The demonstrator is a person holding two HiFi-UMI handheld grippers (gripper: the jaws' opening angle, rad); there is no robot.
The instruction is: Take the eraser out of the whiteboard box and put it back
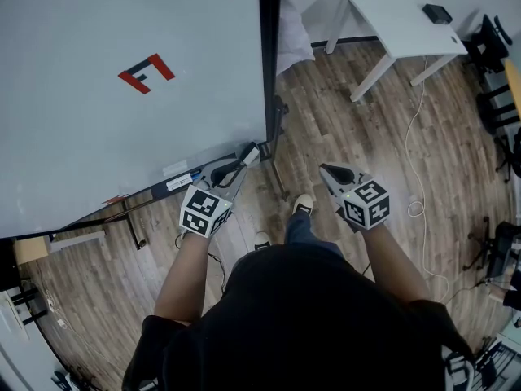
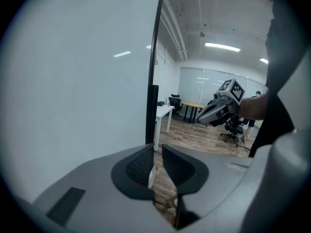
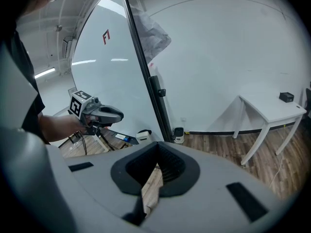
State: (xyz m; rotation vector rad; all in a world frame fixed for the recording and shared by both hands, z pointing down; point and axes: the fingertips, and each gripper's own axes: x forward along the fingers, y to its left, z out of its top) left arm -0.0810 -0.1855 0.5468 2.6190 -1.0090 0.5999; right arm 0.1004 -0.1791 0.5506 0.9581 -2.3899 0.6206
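The whiteboard [image 1: 98,104] fills the left of the head view, with its tray [image 1: 146,192] along the lower edge holding markers [image 1: 181,180]. A small white block with a dark top, apparently the eraser [image 3: 143,136], sits at the tray's right end [image 1: 251,154]. My left gripper [image 1: 242,163] hovers just above and short of it; its jaws [image 2: 158,164] stand a narrow gap apart with nothing between them. My right gripper [image 1: 326,171] hangs over the wooden floor to the right, jaws [image 3: 156,164] meeting at the tips, empty.
The whiteboard's black frame post [image 1: 267,55] and stand leg [image 1: 278,177] are beside the left gripper. A white table [image 1: 399,23] with a black box [image 1: 437,12] stands at the back right. A white cable [image 1: 417,137] runs across the floor. Office chairs [image 1: 492,47] line the right.
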